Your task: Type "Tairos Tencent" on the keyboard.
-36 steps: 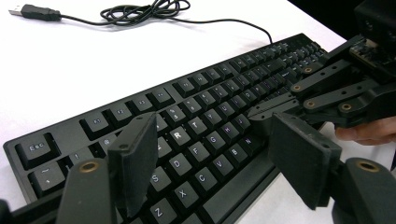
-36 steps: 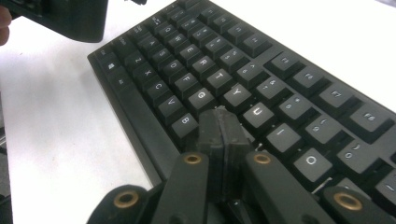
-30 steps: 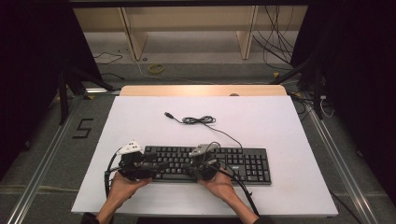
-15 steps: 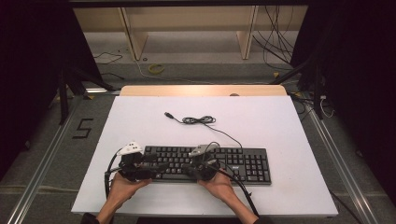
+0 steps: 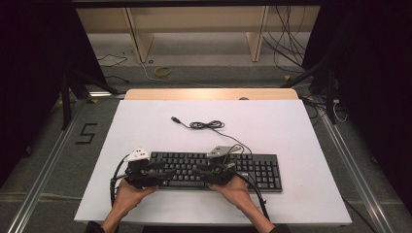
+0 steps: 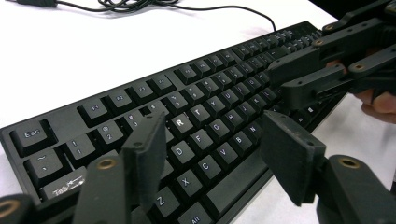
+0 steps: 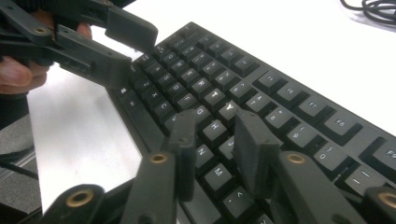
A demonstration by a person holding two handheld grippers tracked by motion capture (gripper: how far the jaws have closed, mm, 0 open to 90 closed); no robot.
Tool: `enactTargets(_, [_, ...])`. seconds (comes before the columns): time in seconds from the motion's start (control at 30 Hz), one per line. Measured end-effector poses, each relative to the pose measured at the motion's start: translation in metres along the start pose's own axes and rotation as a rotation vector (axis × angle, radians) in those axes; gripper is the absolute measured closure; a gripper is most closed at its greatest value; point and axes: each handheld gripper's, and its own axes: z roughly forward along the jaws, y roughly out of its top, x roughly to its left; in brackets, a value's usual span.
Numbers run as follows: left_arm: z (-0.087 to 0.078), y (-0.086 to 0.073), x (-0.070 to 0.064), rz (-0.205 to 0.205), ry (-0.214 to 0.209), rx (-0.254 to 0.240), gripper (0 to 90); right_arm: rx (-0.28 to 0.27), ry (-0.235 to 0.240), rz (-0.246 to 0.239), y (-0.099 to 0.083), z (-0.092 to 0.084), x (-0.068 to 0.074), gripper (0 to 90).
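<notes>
A black keyboard [image 5: 214,170] is seen lying near the front edge of the white counter [image 5: 291,126], with its cable [image 5: 206,125] coiled behind it and left unplugged. The step in hand is judged to be typing, or key pressing, done with jaw tips. At the left, the left hand-held gripper [image 5: 154,175] is held over the keyboard's left end; its jaws have just been closing a little, yet they are released, with nothing between them. In the left gripper view the left hand-held gripper [image 6: 212,156] is seen above the D, F, C and V keys, whether a key is touched cannot be told. Further right, the right hand-held gripper [image 5: 210,175] is held over the middle keys; its jaws have just been opening from a clenched state and a narrow gap is now seen between them, nothing being grasped. In the right gripper view the right hand-held gripper [image 7: 212,154] is placed over the H, J and N keys. For the next move, one jaw tip would need to be lowered squarely on a single key without catching its neighbours. Key legends are given by the gripper views, while the whole layout and the loose plug [image 5: 174,118] are given by the high view.
</notes>
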Motion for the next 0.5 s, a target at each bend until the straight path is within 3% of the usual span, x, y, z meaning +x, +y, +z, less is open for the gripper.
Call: enactTargets(0.5, [0.005,-0.001,-0.002,0.022,-0.019,0.046,65.2,-0.042,0.005,0.020,0.001,-0.013,-0.003,50.9])
